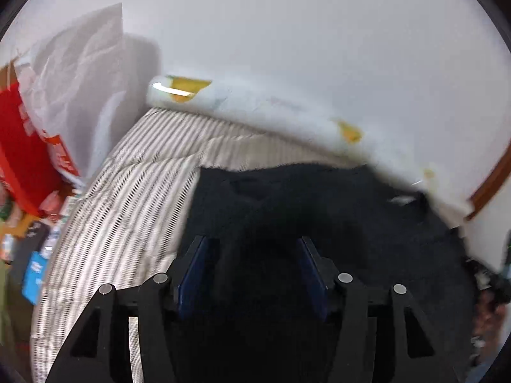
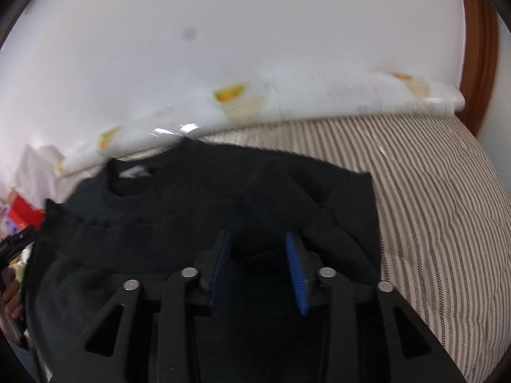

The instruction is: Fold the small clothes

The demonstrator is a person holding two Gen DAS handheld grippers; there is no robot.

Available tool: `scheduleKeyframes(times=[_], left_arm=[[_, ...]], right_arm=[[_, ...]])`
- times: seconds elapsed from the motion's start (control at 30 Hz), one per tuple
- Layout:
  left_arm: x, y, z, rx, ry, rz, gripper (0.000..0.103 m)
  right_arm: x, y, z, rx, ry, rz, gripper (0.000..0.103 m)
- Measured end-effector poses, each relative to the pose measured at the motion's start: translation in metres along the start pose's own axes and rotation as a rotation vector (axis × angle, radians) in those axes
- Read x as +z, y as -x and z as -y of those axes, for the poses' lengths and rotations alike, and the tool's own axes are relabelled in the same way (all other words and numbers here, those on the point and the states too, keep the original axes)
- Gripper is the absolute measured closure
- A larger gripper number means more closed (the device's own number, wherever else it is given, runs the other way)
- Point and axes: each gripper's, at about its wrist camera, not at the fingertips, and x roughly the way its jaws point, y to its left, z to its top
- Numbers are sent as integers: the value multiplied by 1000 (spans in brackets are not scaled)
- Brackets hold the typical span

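Left wrist view: a striped bed cover (image 1: pixel 127 198) is overlaid by a black garment (image 1: pixel 319 210).

The garment is spread beside a long white bolster (image 2: pixel 287 108). Black cloth is seen between the parted fingers of the left gripper (image 1: pixel 252 274) and the right gripper (image 2: pixel 258 271); a firm grip cannot be told.

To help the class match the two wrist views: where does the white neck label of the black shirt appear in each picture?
Left wrist: neck label right of centre, near the shirt's far edge.
Right wrist: neck label left of centre, inside the collar.
Shared landmark: the long white pillow with yellow prints against the wall.
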Motion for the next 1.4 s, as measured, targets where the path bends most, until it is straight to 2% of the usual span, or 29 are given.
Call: scheduleKeyframes(times=[0.03,0.07,0.1,0.27,0.37,0.47,0.67,0.8,0.93,1.07,1.2,1.3,1.4], left_arm=[[-1,-4,-3,29,5,-4,48],[-2,-5,-6,24,16,-6,48],[-2,-6,-9,9,28,-10,48],[-3,3,-12,13,24,-7,48],[-9,15,-15,-8,17,-6,48],[-18,32,-22,-9,12,-3,48],[-48,73,-47,-19,47,1,48],[-78,98,-65,-31,74,-6,48],[-117,113,-79,-70,146,-38,48],[-144,127,-83,-65,174,-18,48],[-163,128,-91,-145,234,-55,48],[-170,130,-92,-178,249,-35,48],[-167,123,-93,-251,307,-37,48]], right_arm=[[1,0,2,-17,0,13,82],[2,0,3,-50,0,20,92],[2,-1,3,-65,-1,22,95],[1,4,4,-71,2,27,95],[-5,18,-3,-99,46,35,86],[-16,41,-12,-114,82,61,63],[-56,97,-7,-123,102,93,49],[-85,129,13,-157,61,102,48],[-118,154,34,-161,11,87,47],[-149,166,47,-184,-14,62,47],[-176,171,60,-167,-69,26,47],[-188,172,62,-148,-90,13,47],[-191,167,62,-87,-134,1,46]])
